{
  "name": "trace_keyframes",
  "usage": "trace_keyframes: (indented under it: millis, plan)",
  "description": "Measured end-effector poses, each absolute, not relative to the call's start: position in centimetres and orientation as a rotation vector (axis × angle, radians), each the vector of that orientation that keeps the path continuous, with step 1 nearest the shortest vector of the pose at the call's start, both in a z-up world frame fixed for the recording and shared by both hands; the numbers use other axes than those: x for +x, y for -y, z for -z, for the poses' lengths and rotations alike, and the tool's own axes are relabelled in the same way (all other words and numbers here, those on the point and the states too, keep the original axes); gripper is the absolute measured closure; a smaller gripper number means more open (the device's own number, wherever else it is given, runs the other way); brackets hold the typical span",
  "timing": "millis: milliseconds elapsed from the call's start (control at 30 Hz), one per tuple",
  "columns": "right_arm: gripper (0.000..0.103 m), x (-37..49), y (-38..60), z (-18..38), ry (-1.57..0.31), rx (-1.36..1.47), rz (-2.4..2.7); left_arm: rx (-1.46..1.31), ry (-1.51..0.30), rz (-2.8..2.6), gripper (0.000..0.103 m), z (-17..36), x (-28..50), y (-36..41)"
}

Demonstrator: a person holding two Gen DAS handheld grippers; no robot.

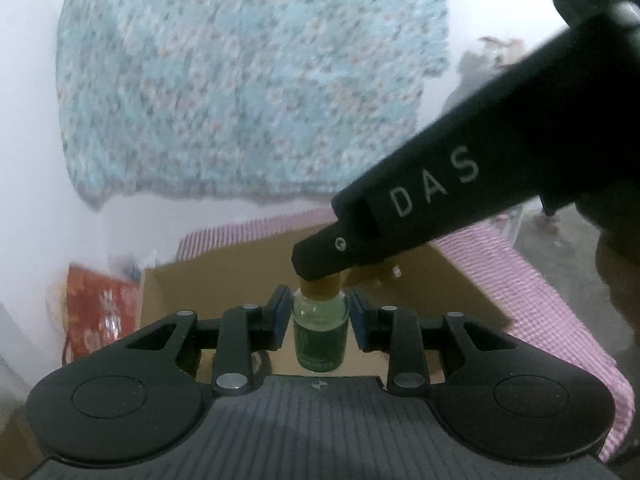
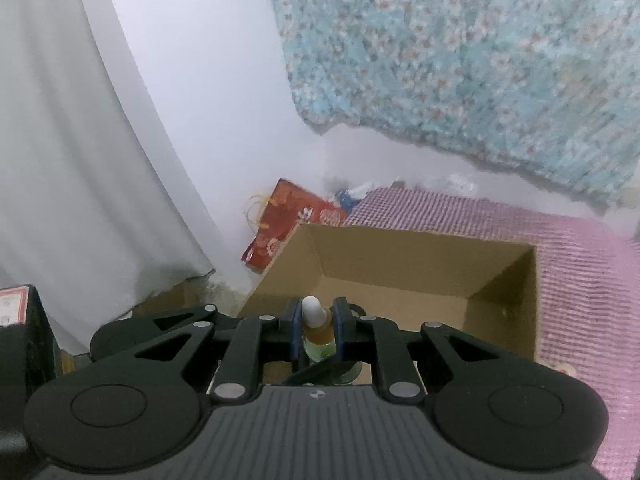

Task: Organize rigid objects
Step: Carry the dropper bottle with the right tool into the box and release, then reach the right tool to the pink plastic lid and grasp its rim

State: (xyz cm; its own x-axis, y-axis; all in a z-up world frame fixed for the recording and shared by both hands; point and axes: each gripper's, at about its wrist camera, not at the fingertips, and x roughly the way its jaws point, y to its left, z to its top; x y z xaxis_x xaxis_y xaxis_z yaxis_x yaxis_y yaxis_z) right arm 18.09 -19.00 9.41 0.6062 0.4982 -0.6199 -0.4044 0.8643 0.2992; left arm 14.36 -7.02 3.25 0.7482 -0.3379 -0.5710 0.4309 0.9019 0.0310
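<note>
A small green glass dropper bottle (image 1: 320, 340) stands upright between the blue pads of my left gripper (image 1: 320, 312), which is shut on its body. Its amber collar (image 1: 320, 290) is pinched from above by my right gripper (image 1: 320, 268), which reaches in from the upper right. In the right wrist view my right gripper (image 2: 318, 320) is shut on the dropper cap (image 2: 316, 324), and the white rubber bulb (image 2: 310, 306) sticks out past the pads. The green bottle (image 2: 318, 350) shows below them. The bottle hangs over an open cardboard box (image 2: 400, 264).
The cardboard box (image 1: 224, 280) sits on a pink checked cloth (image 2: 580, 280). A red gift bag (image 2: 280, 224) leans by the wall to the box's left. A blue floral cloth (image 2: 480, 60) hangs above. A white curtain (image 2: 60, 140) hangs at the left.
</note>
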Motion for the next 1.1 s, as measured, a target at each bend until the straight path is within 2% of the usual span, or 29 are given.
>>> trace_keyframes:
  millis: [200, 233, 267, 467, 633, 867, 1100]
  plan:
    - [0.085, 24.1, 18.6, -5.3, -0.884, 0.175, -0.552, 0.085, -0.772, 0.373, 0.073, 0.1, 19.0, 8.0]
    - [0.085, 24.5, 18.4, -4.6, -0.901, 0.181, -0.554, 0.064, -0.799, 0.364, 0.075, 0.3, 19.8, 7.8]
    - [0.085, 25.2, 18.4, -3.8, -0.92, 0.186, -0.559, 0.045, -0.819, 0.362, 0.083, 0.7, 20.4, 7.7]
    - [0.086, 27.1, 18.9, 0.7, -1.0, 0.25, -0.572, 0.029, -0.955, 0.332, 0.083, 3.2, 22.4, 8.1]
    - [0.085, 26.9, 19.3, 1.1, -1.006, 0.28, -0.597, 0.057, -0.938, 0.333, 0.081, 2.2, 21.8, 8.4]
    - [0.084, 25.0, 21.8, -1.9, -0.928, 0.362, -0.574, 0.062, -0.866, 0.349, 0.04, -0.9, 20.5, 7.9]
    - [0.084, 16.3, 27.2, -4.9, -0.79, 0.49, -0.509, 0.006, -0.78, 0.411, 0.017, -4.6, 16.8, 5.8]
